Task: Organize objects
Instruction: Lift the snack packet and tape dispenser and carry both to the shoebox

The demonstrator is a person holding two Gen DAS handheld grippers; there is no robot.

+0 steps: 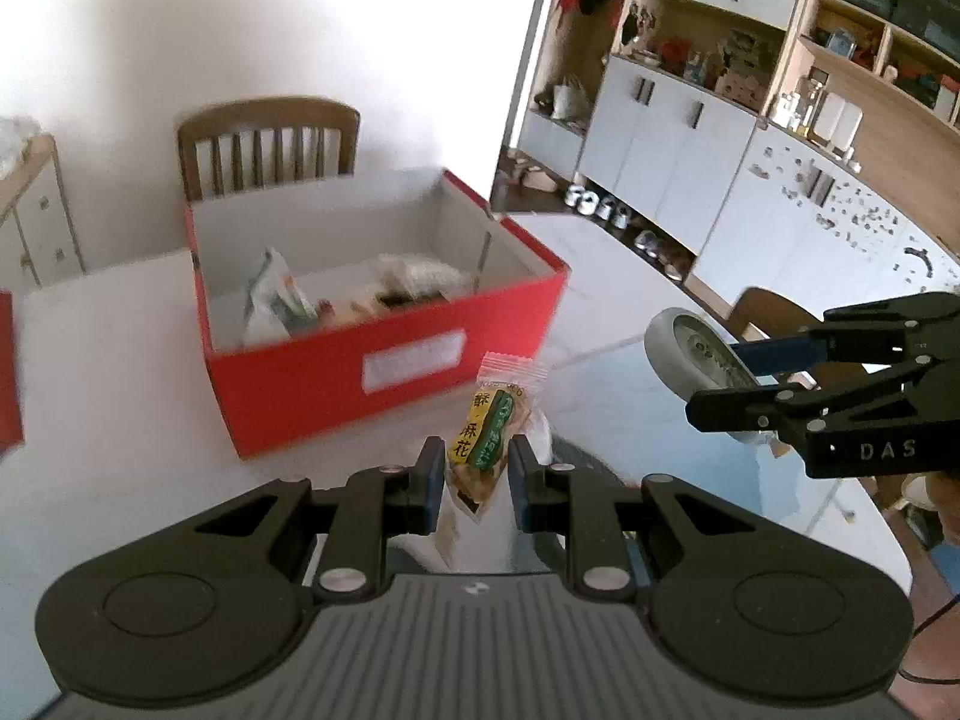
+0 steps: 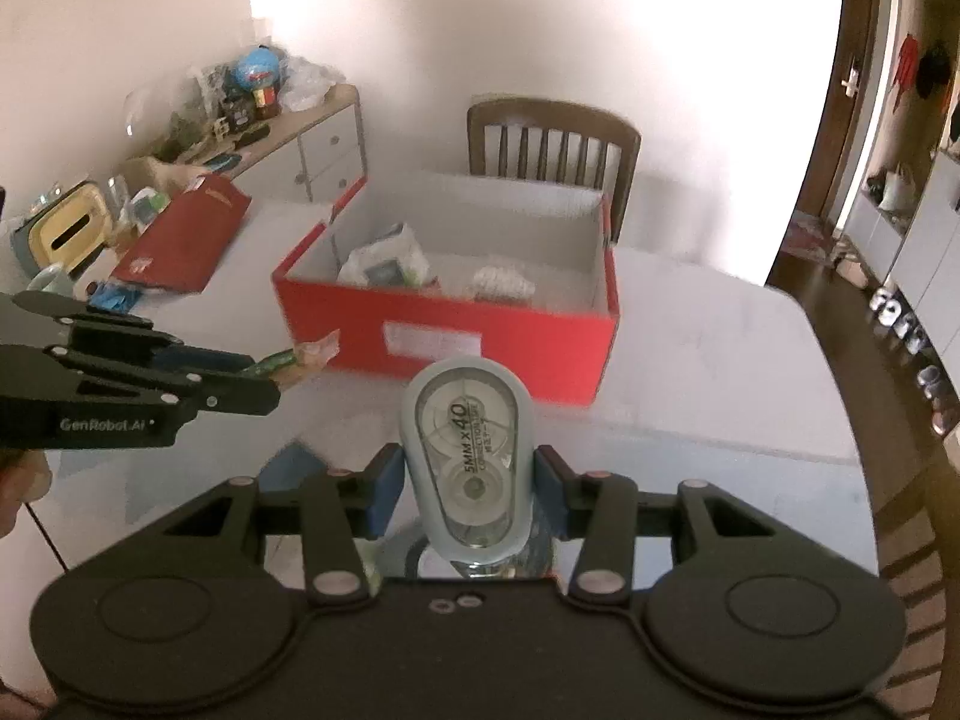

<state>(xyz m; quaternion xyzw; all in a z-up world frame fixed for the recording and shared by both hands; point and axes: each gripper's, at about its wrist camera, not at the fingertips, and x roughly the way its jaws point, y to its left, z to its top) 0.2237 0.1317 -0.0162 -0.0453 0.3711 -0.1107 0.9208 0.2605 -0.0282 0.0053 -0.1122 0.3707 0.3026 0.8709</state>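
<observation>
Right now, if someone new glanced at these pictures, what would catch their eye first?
Probably the open red box in the middle of the white table, with a few wrapped packets inside. Next, what the grippers hold up in front of it: the left gripper pinches a yellow-green snack packet, and the right gripper grips a grey correction tape.

We look forward and downward from each wrist, close behind the fingers. Both our views share the open red cardboard box point(image 1: 384, 354) point(image 2: 456, 324), the slatted wooden chair point(image 1: 267, 144) point(image 2: 552, 141) and the white table point(image 1: 114, 396) point(image 2: 720, 360).
</observation>
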